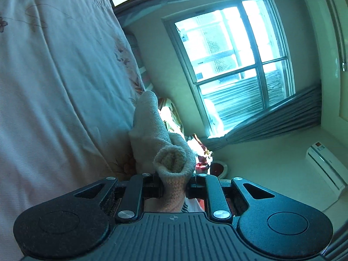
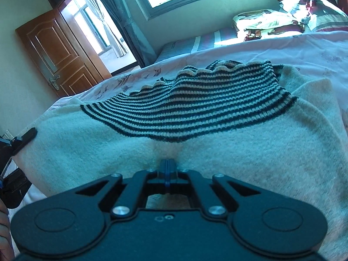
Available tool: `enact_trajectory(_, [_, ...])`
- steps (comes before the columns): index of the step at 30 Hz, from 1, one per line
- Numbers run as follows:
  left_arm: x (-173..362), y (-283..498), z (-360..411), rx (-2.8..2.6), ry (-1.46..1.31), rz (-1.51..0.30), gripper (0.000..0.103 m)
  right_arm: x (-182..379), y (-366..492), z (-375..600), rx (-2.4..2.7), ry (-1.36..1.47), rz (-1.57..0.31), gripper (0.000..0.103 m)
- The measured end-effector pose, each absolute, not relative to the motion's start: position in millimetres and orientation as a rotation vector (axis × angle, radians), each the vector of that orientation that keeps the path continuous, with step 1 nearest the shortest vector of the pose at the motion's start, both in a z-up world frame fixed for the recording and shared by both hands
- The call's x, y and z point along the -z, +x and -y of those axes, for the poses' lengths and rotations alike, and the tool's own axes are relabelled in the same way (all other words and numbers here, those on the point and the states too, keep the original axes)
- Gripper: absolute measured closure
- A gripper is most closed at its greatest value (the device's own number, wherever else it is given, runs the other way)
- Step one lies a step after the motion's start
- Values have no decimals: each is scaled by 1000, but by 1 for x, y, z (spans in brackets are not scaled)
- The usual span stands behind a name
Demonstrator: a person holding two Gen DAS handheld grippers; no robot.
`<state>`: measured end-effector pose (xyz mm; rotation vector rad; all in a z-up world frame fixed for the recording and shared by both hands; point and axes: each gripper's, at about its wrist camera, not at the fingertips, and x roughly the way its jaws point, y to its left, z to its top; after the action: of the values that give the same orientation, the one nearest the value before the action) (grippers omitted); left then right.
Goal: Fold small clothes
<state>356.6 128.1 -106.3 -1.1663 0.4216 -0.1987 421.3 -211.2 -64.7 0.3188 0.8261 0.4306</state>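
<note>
Left gripper clamped on cream sock, lifted beside bed; right gripper shut tight, pinching cream fabric below striped sock. Risk: thin pinch slipping, fold bunching w/ uneven pull

One cream garment with one striped panel; two grippers: left gripper at six o'clock, right gripper at six o'clock.
</note>
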Motion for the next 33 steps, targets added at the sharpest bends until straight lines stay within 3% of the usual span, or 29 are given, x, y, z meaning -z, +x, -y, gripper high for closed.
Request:
enact_trajectory(10, [110, 343, -132, 131, -1166, -437, 86, 67, 420, 213, -437, 344, -820, 103])
enact_trajectory(19, [22, 379, -55, 378, -772, -498, 86, 68, 423, 224, -430, 457, -839, 103])
enact_trajectory(21, [15, 388, -24, 422, -693, -549, 86, 64, 422, 253, -389, 630, -803, 90])
enact_trajectory(28, [57, 421, 105, 548, -373, -849, 85, 68, 396, 386, -255, 1066, -674, 76])
enact_trajectory(29, [62, 420, 121, 557, -309, -865, 83, 68, 391, 400, -245, 1088, -666, 66])
enact_trajectory(30, [64, 415, 132, 549, -252, -857, 79, 68, 385, 411, -231, 1100, -661, 49])
enact_trajectory(32, [54, 397, 143, 618, -209, -803, 32, 65, 372, 426, -214, 1111, -651, 34])
enact_trajectory(33, [46, 389, 142, 643, -210, -786, 30, 63, 366, 429, -221, 1112, -643, 34])
